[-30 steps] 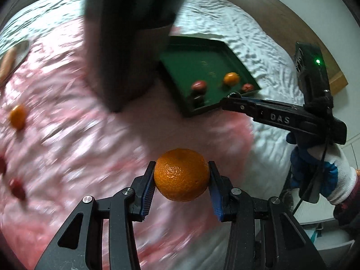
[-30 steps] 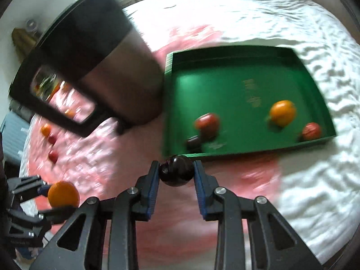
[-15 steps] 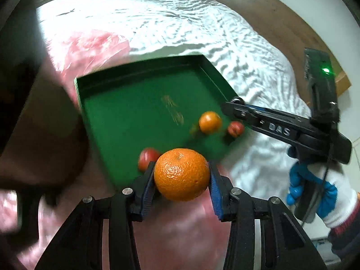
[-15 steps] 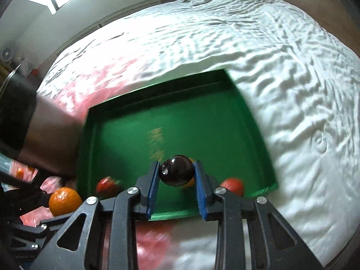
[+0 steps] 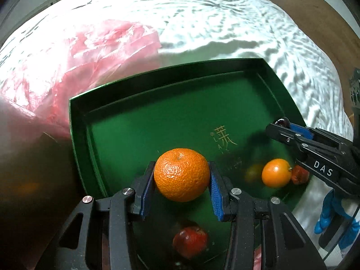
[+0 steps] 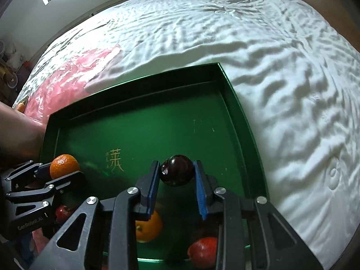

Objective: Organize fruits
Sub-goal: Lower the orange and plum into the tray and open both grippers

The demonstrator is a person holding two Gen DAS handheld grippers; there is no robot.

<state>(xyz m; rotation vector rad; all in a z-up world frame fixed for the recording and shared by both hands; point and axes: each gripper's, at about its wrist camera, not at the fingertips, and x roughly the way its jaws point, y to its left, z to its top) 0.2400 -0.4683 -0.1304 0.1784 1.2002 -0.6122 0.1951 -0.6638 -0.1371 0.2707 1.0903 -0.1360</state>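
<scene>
**Now both fruits hang over the tray**

Leftmost lies the pink bag (image 5: 94, 51) on the bedsheet (image 5: 225, 22). Your left gripper (image 5: 181, 185) pinches the mandarin (image 5: 181, 174) above the tray (image 5: 126, 103). Lower in the tray sit a red fruit (image 5: 190, 241), then an orange (image 5: 276, 172). Your right gripper (image 6: 176, 182) pinches the dark plum (image 6: 176, 172) over the tray's right half.
</scene>
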